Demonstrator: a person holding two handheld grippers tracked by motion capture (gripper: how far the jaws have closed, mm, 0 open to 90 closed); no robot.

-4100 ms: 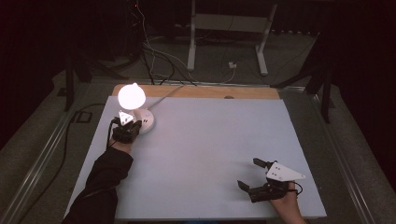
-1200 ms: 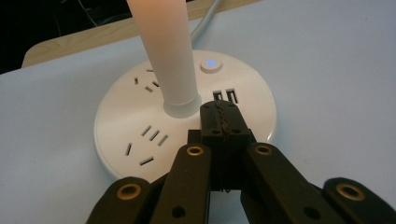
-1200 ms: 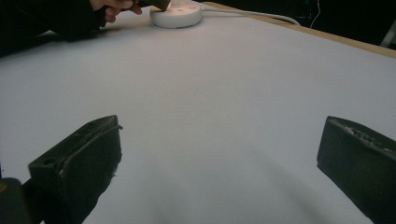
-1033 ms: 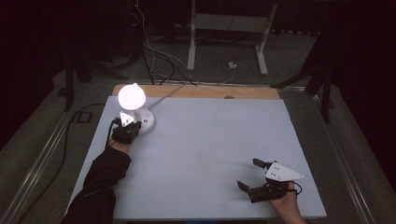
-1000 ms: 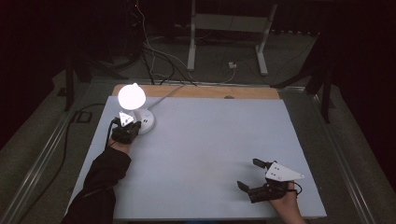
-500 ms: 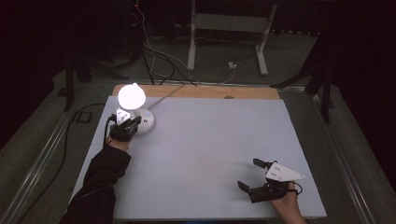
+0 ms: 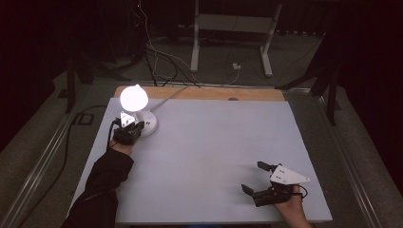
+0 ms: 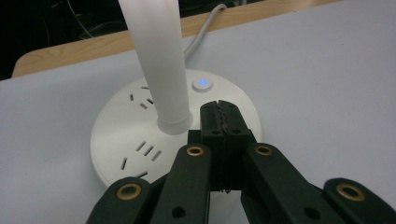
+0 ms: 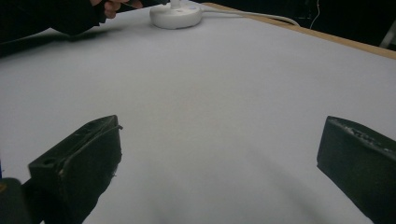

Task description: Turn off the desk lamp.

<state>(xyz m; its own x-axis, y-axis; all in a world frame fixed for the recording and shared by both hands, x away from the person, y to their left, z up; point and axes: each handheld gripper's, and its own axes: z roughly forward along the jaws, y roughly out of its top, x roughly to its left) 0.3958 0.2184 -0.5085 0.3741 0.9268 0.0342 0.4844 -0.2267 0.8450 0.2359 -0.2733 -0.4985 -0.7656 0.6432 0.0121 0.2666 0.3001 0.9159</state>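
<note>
While the left gripper [image 8: 220, 116] is sitting with its black serrated jaws pressed fully together and nothing between them, its tips are resting over the top of the round white plastic lamp base [image 8: 140, 140], just beside the white cylindrical lamp stem [image 8: 159, 60] and a little short of the small button glowing blue [image 8: 202, 83]; whether the tips are actually touching the base, I cannot tell. Socket slots are showing on the base's top face. Seen from the high view, the left gripper [image 7: 129, 130] is lying at the near edge of that base [image 7: 150, 124], with the glowing white lamp head [image 7: 133, 98] burning above it and the white power cord [image 7: 167, 95] running off the far edge of the flat pale grey tabletop [image 7: 209, 142] past its wooden strip [image 7: 209, 93]. A dark sleeve [image 7: 102, 180] is reaching in from the bottom left. Over on the near right corner, the right gripper [image 7: 258, 178] is resting on the table with its jaws spread wide apart and gripping nothing; its own view is looking across bare grey surface [image 9: 201, 93] toward the lamp base [image 9: 176, 16], well apart from it.
</note>
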